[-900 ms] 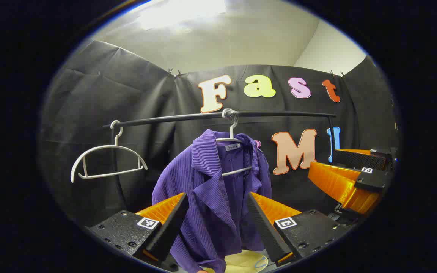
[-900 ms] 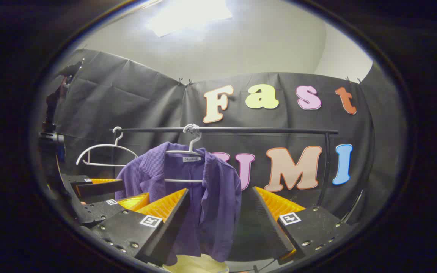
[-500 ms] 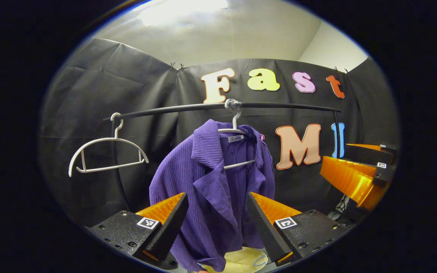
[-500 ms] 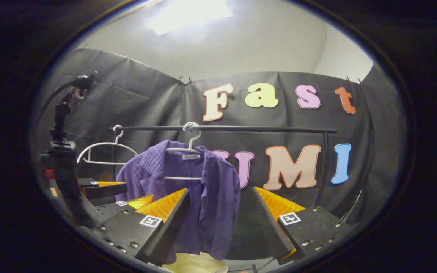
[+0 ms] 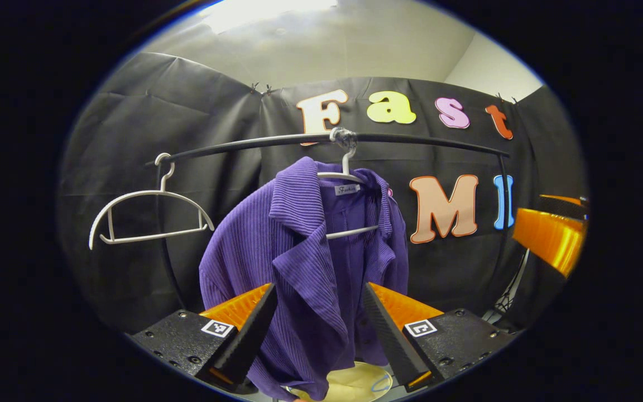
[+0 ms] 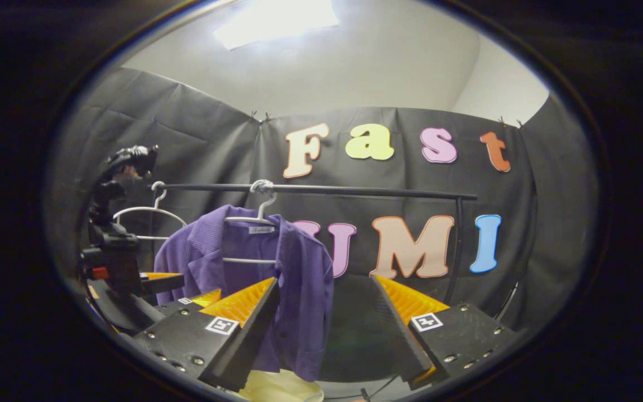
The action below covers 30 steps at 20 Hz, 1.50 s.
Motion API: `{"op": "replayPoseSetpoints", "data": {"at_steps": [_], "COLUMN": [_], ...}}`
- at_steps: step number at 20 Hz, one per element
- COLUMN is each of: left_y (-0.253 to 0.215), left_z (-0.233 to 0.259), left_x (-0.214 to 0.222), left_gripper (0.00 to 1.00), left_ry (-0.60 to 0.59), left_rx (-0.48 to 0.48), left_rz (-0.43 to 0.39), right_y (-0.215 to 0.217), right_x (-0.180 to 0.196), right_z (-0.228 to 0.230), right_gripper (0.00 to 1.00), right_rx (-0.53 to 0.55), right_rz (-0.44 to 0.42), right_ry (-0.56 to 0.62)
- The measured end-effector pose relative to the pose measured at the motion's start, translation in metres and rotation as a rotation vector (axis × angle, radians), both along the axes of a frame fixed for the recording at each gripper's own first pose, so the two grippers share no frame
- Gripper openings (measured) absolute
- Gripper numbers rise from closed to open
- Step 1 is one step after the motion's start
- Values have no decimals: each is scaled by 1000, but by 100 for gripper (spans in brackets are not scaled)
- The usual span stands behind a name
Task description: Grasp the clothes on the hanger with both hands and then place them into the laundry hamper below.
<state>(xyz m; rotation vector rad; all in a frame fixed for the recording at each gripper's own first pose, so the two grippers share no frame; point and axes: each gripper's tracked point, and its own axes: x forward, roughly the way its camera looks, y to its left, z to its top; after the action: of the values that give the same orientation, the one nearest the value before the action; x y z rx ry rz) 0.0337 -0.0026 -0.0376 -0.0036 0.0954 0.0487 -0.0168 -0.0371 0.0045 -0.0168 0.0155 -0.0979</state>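
The left tool (image 5: pixel 315 321) stands with its jaws spread wide and nothing between them but air, the purple shirt (image 5: pixel 305 268) framed in the gap and hanging a little way beyond the fingertips. The right tool (image 6: pixel 324 329) is likewise agape and empty, aimed more at the shirt's right-hand edge, with the garment (image 6: pixel 277 279) sitting toward its left finger. In the right gripper view the left tool (image 6: pixel 171 282) shows farther off at the left, near the shirt's shoulder. The shirt hangs on a white hanger (image 5: pixel 346 184) hooked over the black rail (image 5: pixel 422 142); a second, bare hanger (image 5: pixel 143 215) hangs well apart at the rail's left end. Below the hem a pale rim shows, probably the laundry hamper (image 5: pixel 358 385). I judge this to be the approach, before any grasp: neither tool touches cloth. The next move calls for each tool to advance until fabric lies between its fingers, one at each side, then close, lift the shirt clear of the hanger and lower it.
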Motion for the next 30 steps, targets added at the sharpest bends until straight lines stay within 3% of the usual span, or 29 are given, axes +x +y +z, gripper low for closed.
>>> {"op": "replayPoseSetpoints", "data": {"at_steps": [4, 9, 10, 13, 14, 16, 18, 23, 30], "left_y": [7, 24, 28, 34, 37, 40, 40, 41, 30], "left_z": [-14, -22, -23, -27, -28, -31, -32, -33, -17], "left_x": [16, 31, 34, 42, 44, 46, 48, 46, 34], "left_gripper": [94, 92, 91, 72, 72, 60, 37, 0, 0], "left_ry": [20, 22, 21, 25, 26, 32, 35, 42, 17], "left_rx": [20, 80, 94, 111, 110, 106, 90, 57, 42], "left_rz": [52, 141, 160, 181, 191, 198, 191, 184, 118], "right_y": [-10, -19, -20, -20, -20, -20, -16, -7, 2], "right_x": [-2, 1, 1, 5, 7, 12, 17, 33, 53], "right_z": [3, 4, 4, 3, 1, -2, -5, -12, -28], "right_gripper": [96, 93, 96, 93, 93, 93, 93, 93, 93], "right_rx": [-5, -19, -21, -25, -27, -27, -20, -13, -9], "right_rz": [-31, -46, -46, -34, -28, -16, 0, 55, 124], "right_ry": [-1, -7, -9, -12, -10, -5, -1, 14, 49]}}
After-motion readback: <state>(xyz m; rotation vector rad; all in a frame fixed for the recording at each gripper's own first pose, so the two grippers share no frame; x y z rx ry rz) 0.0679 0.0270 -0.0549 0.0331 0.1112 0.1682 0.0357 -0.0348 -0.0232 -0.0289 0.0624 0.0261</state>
